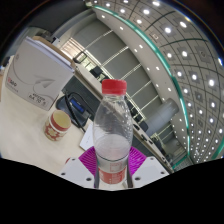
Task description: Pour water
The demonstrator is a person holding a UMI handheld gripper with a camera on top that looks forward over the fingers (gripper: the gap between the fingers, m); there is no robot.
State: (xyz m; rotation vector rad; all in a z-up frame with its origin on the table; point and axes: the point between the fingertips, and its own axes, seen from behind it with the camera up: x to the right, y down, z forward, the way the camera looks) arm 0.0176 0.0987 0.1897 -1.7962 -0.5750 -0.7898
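- Gripper view, left side: a light tabletop [30,125] carries a grey-white box-like object [35,75]; its identity cannot be told.
- Left of centre: a small cup with a red-and-yellow printed wall [59,123] stands upright on the tabletop, well apart from the bottle, the likely target.
- Centre: a clear plastic water bottle with red cap and red label band [112,130] is clamped upright between the magenta pads [92,158] of the gripper [111,168].
- Risks: the cap looks still on, so tilting would pour nothing; the smooth wall could slip in the grip; tilting away from the cup would wet the table.
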